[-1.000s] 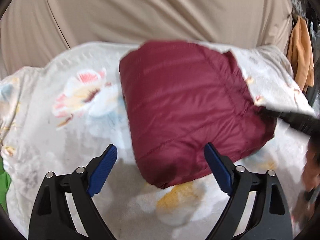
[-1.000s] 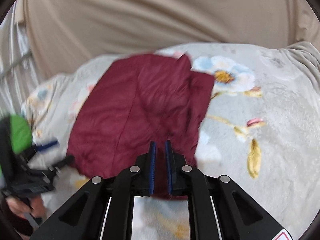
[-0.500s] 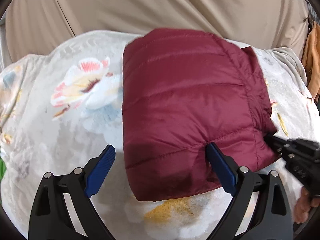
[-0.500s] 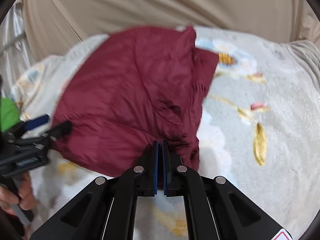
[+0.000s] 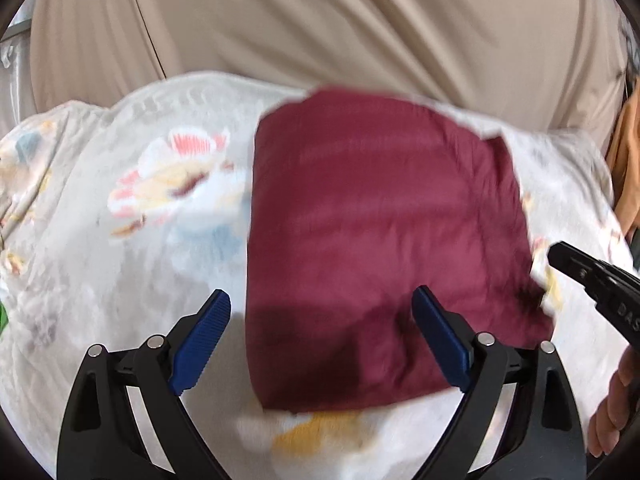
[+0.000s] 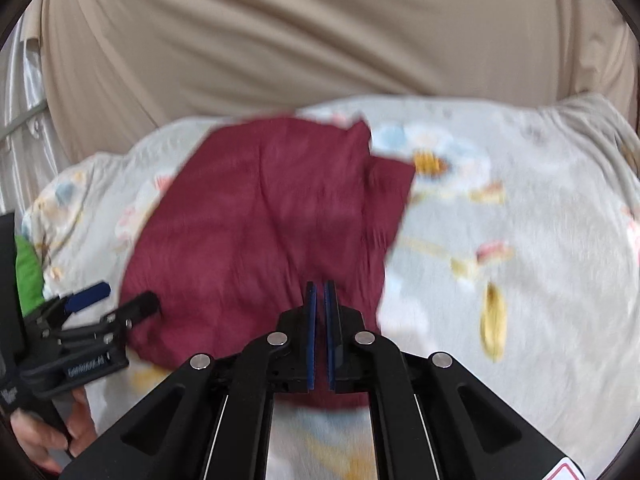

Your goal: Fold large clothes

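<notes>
A folded maroon puffer jacket (image 5: 380,240) lies as a flat rectangle on the floral blanket (image 5: 120,260). My left gripper (image 5: 322,320) is open wide and hovers over the jacket's near left part, its right finger above the cloth and its left finger above the blanket. It also shows in the right wrist view as the left gripper (image 6: 108,300), by the jacket (image 6: 260,220). My right gripper (image 6: 320,292) is nearly shut, its jaws opening by a sliver with nothing between them. Its tip (image 5: 564,256) stands just off the jacket's right edge, apart from it.
A beige curtain (image 5: 360,32) hangs close behind the blanket. Orange cloth (image 5: 628,168) hangs at the far right. Something green (image 6: 28,276) sits at the left edge. A person's hand (image 6: 44,436) grips the left tool; fingers (image 5: 612,412) hold the right one.
The right gripper has let go of the jacket's right edge and pulled back off it. The left gripper shifted slightly over the jacket and stayed open. The jacket lies flatter.
</notes>
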{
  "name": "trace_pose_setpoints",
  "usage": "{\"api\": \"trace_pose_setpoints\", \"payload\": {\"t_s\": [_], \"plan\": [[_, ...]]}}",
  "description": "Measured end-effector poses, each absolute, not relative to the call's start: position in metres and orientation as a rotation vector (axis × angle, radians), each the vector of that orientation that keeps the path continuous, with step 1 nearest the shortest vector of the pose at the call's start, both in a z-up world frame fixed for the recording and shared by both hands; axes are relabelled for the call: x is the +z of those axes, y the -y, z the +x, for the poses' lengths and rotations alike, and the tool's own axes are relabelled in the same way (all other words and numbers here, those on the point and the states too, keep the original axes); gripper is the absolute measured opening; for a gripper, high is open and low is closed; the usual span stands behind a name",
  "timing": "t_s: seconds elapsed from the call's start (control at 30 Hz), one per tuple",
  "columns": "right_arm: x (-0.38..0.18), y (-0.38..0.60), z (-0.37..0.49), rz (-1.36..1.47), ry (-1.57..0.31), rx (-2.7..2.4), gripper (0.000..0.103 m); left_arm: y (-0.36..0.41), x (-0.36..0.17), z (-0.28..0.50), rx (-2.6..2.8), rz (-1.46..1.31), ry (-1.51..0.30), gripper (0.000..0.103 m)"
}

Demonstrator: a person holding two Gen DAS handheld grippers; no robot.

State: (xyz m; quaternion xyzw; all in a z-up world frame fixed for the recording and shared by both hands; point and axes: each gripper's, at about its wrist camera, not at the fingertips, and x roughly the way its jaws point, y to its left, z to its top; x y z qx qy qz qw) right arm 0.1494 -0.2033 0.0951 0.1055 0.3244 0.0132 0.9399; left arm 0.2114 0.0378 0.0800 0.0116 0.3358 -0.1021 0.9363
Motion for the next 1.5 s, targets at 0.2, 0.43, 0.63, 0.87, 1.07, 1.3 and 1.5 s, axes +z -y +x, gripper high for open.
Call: {"api": "trace_pose_setpoints", "payload": {"t_s": [0.2, 0.43, 0.63, 0.87, 1.07, 1.3, 1.5], "plan": [[0.116, 0.205, 0.235, 0.246, -0.673, 0.040, 0.003, -0.028, 0.086, 0.262, -0.187, 0.023, -0.714, 0.092], [0.046, 0.229, 0.272, 0.304, -0.766, -0.013, 0.000, -0.024, 0.050, 0.286, -0.218, -0.003, -0.773, 0.098], [0.056, 0.230, 0.263, 0.304, -0.777, -0.059, 0.000, -0.020, 0.048, 0.279, -0.176, 0.013, -0.774, 0.098], [0.105, 0.218, 0.162, 0.228, -0.713, -0.056, 0.018, -0.023, 0.072, 0.211, -0.175, 0.101, -0.696, 0.098], [0.080, 0.207, 0.087, 0.199, -0.723, -0.076, 0.041, -0.019, 0.056, 0.154, -0.184, 0.096, -0.692, 0.098], [0.042, 0.196, 0.049, 0.212, -0.747, -0.089, 0.046, -0.014, 0.027, 0.119, -0.149, 0.106, -0.684, 0.098], [0.025, 0.180, 0.036, 0.156, -0.735, -0.096, 0.051, -0.013, 0.009, 0.108, -0.142, 0.051, -0.693, 0.098]]}}
